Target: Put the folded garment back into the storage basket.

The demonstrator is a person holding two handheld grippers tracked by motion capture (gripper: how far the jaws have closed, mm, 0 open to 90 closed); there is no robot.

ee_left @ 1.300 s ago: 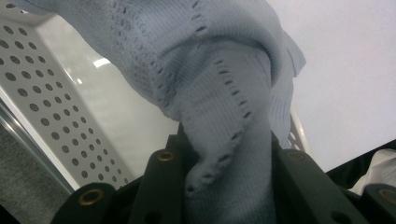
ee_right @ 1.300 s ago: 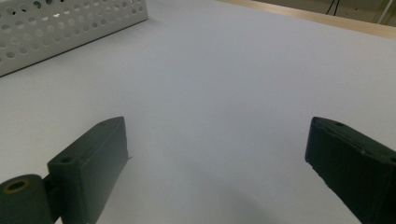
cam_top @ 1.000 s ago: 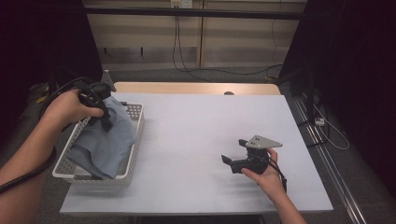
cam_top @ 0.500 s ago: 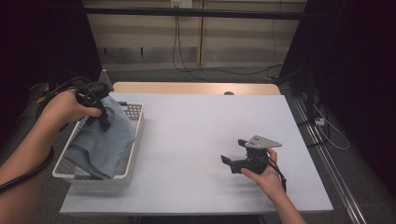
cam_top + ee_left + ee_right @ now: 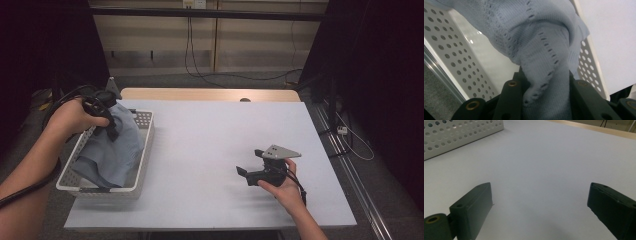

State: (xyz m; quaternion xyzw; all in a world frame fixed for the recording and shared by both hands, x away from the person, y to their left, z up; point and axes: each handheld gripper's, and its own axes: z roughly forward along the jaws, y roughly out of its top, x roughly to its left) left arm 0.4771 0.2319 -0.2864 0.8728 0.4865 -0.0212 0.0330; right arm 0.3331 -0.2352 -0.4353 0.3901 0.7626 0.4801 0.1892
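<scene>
A light blue knitted cloth [image 5: 117,147] hangs bunched from my left gripper [image 5: 107,125] and drapes down into a white perforated basket [image 5: 146,142] at the table's left. In the left gripper view the jaws of that gripper [image 5: 545,85] are shut on a fold of the cloth [image 5: 544,45], with the basket wall [image 5: 454,50] behind it. My right gripper [image 5: 249,162] rests low on the white table [image 5: 210,130] at the right, held by a hand. It is open, and in the right gripper view nothing lies between the jaws of this gripper [image 5: 540,188].
The basket's perforated side [image 5: 461,132] stands far off at the upper left of the right gripper view. A wooden strip [image 5: 210,94] runs along the table's far edge. Cables trail on the floor behind. Metal rails [image 5: 345,160] flank the table's right side.
The hanging cloth has shifted slightly under the left gripper. Both hands stay about where they were.
</scene>
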